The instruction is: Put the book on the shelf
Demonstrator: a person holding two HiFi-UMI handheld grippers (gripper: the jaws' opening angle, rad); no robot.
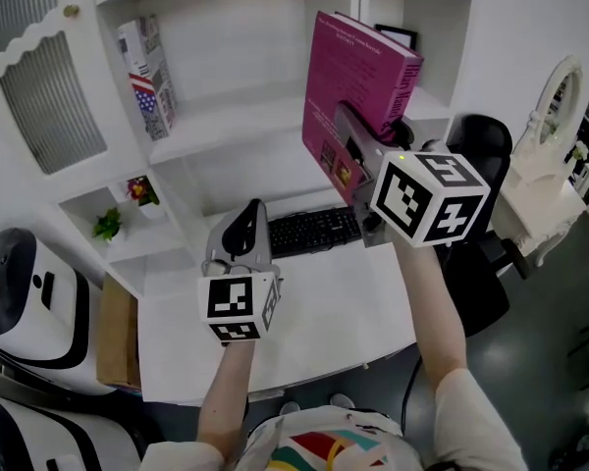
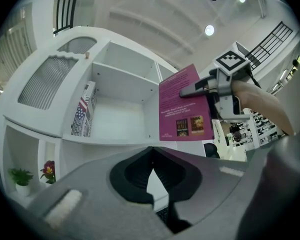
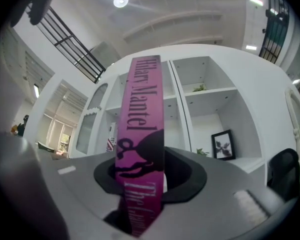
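A thick magenta book [image 1: 358, 81] stands upright in the air in front of the white shelf unit [image 1: 238, 118], near the divider between two compartments. My right gripper [image 1: 361, 137] is shut on its lower part; in the right gripper view the spine [image 3: 142, 129] runs up between the jaws of that gripper [image 3: 144, 184]. The left gripper view shows the book's back cover [image 2: 185, 106] beside the open compartment [image 2: 115, 119]. My left gripper [image 1: 243, 226] hovers low over the desk, shut and holding nothing, its tips [image 2: 151, 156] meeting.
A flag-patterned book [image 1: 149, 72] leans at the left of the shelf compartment. A black keyboard [image 1: 314, 231] lies on the white desk [image 1: 314, 312]. A framed picture [image 1: 398, 35] sits in the right compartment, small plants [image 1: 108, 226] lower left, a black chair [image 1: 481, 145] right.
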